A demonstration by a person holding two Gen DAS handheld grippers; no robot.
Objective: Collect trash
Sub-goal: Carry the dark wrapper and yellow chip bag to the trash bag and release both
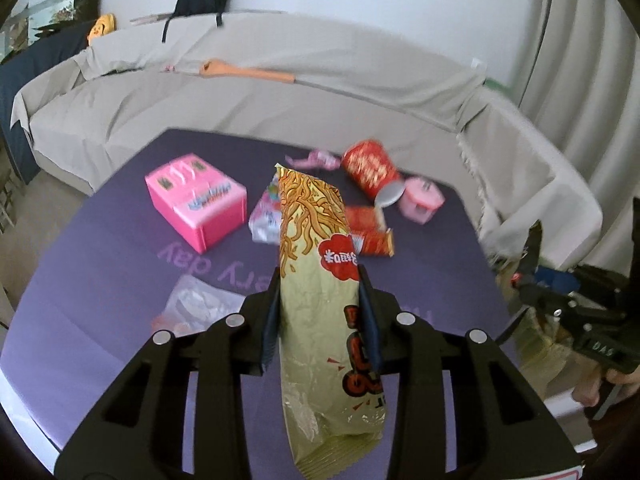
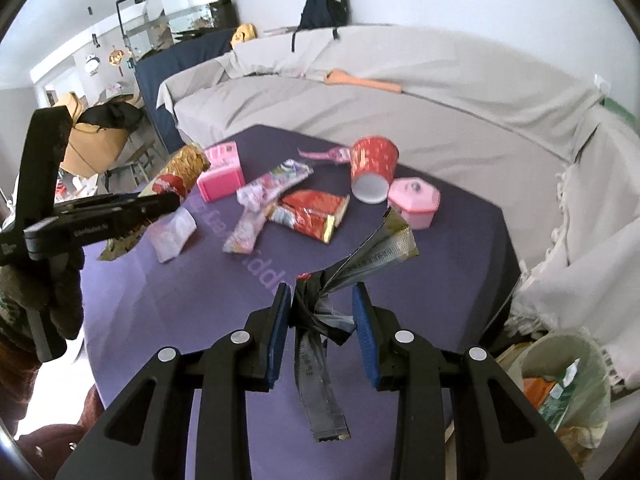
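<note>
The left gripper (image 1: 320,300) has its fingers clamped on a noodle packet (image 1: 320,280). The right gripper's (image 2: 322,312) fingers pinch a crumpled dark wrapper (image 2: 320,320). Both hang above the purple counter (image 2: 440,240), nearer us than the red cup (image 2: 374,168).

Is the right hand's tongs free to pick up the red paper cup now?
Probably not: the right tongs already hold a crumpled dark wrapper; the red cup lies unobstructed beyond.

Near purple table (image 2: 440,248) stays bare; wrappers (image 2: 308,216) crowd its middle.

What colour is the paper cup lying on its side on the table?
The paper cup is red with a gold pattern and a white base; clearest in the right wrist view.
</note>
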